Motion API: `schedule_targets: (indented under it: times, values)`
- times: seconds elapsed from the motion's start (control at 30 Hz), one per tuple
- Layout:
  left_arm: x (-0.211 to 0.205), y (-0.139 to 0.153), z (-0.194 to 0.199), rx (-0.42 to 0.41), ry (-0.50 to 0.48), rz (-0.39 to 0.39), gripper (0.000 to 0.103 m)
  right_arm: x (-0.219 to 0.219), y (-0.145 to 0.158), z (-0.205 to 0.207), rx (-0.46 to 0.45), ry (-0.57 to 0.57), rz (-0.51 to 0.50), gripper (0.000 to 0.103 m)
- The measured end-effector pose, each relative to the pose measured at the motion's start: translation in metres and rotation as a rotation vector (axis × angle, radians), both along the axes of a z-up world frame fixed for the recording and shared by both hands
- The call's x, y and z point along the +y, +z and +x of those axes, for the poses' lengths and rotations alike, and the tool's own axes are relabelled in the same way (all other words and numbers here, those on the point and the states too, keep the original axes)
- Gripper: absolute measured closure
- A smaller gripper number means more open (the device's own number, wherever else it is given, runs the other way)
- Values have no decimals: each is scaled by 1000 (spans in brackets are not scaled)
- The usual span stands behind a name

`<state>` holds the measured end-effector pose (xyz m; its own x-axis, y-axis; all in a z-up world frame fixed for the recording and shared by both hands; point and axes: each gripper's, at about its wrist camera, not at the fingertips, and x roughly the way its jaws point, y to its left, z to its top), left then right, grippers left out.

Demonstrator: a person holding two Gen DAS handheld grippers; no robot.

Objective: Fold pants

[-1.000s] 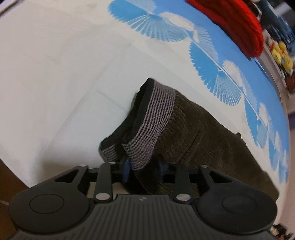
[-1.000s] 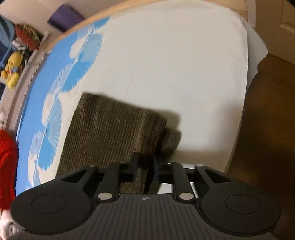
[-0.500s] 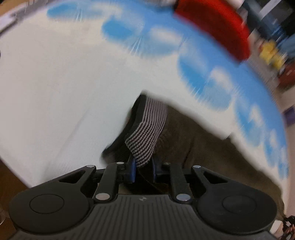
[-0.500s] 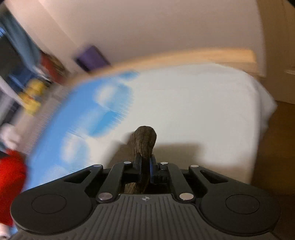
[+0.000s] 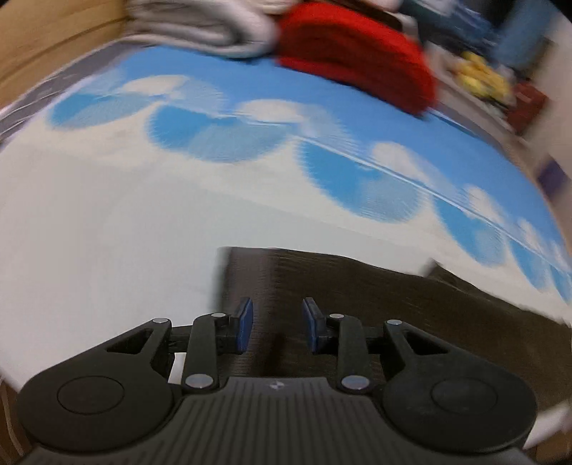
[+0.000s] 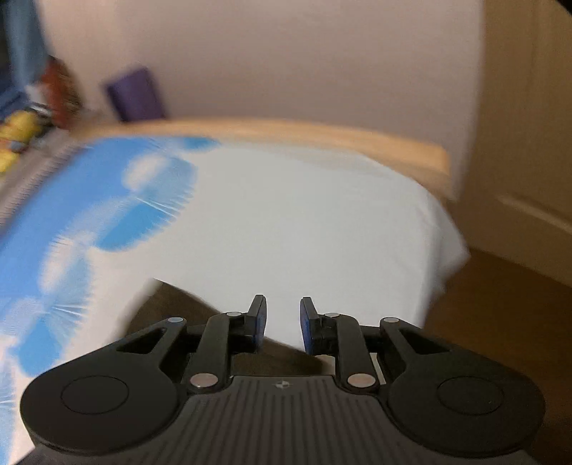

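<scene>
Left wrist: both tools [image 5: 275, 323] [image 6: 282, 322] spread above pants [image 5: 393, 304] edge on bedsheet [image 5: 107, 232]

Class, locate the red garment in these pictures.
In the left wrist view, the red garment lies at the far upper right of the bed, beside the grey folded cloth, well beyond the brown pants.
</scene>
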<state>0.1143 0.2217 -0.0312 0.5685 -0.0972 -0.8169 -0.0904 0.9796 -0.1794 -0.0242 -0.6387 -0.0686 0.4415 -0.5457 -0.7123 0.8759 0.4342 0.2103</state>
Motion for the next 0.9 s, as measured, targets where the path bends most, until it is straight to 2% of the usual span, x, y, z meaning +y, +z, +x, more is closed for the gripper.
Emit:
schedule_targets:
  times: [0.07, 0.13, 0.17, 0.2, 0.3, 0.4, 0.47, 0.53, 0.6, 0.67, 0.7, 0.73, 0.77, 0.83, 0.9]
  values:
    - [-16, -10, 4, 40, -73, 98, 70, 10, 7, 9, -69, 88, -7, 81]
    - [-22, -40, 11, 192, -98, 226, 70, 23, 9, 26, -138, 211, 38, 81]
    - [-19, -56, 13, 288, -93, 264, 71, 30, 9, 36, -156, 266, 52, 81]
    - [-16, -66, 13, 347, -78, 296, 69, 43, 10, 48, -172, 340, 62, 81]
    - [-6, -51, 10, 298, -48, 245, 69, 86, 16, 85, -189, 551, 80, 81]
    - [0, -32, 4, 172, -30, 176, 69, 144, 22, 123, -209, 784, 85, 83]
    - [-1, -22, 3, 104, -42, 115, 69, 184, 27, 148, -220, 911, 88, 97]
    - [-8, -22, 3, 77, -81, 57, 69, 227, 30, 174, -236, 1039, 122, 97]
    - [-19, -31, 8, 128, -141, 44, 68, 271, 28, 195, -223, 1158, 163, 97]
    - [-28, -62, 12, 302, -174, 117, 66, 307, 24, 212, -191, 1257, 231, 95]
    - [-31, -75, 11, 367, -187, 163, 71, 327, 19, 220, -164, 1297, 250, 95]
    - [-37, -77, 11, 370, -212, 186, 71, 347, 15, 226, -131, 1336, 251, 89]
    - [-41, -74, 10, 355, -229, 197, 68, 365, 11, 232, -103, 1371, 245, 78]
    - [-42, -71, 9, 350, -228, 192, 68, 395, 3, 244, -62, 1420, 235, 62]
    - [-39, -72, 10, 354, -223, 178, 68, 419, -6, 256, -34, 1448, 237, 60]
